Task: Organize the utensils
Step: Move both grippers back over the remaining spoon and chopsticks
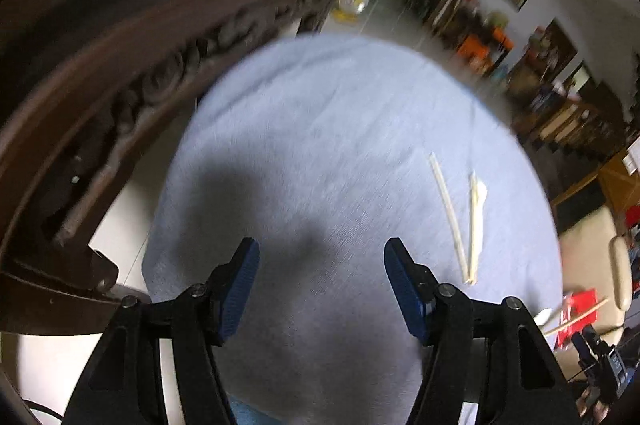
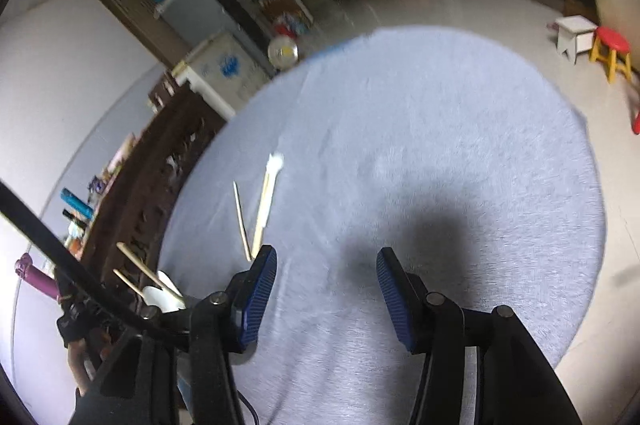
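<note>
- left gripper (image 1: 322, 289): jaws spread, nothing between them; only the pale blue cloth of the counter (image 1: 320, 129) lies beyond the pads.
- right gripper (image 2: 326, 295): jaws likewise spread and empty, hanging over bare cloth and their own shadow.
- chopstick (image 1: 448, 213): one thin wooden stick lying flat on the cloth, to the right of the left jaws and ahead of them; in the right wrist view it lies just beyond the left pad.
- second utensil (image 1: 476, 221): a pale stick with a white end, possibly a small spoon or a wrapped piece; blur prevents a firmer reading. it lies beside the chopstick, the two meeting at their near ends in a narrow v.
- further utensils (image 2: 148, 275): wooden sticks and a white spoon-like piece at the left edge of the right wrist view, near a gloved hand (image 2: 74, 323); whether they sit in a holder cannot be told.
- progress, as a judgement: two pieces rest grouped on the cloth, apparently placed; the remaining pieces off to the side seem yet to be sorted, so the task looks partly done.
</note>
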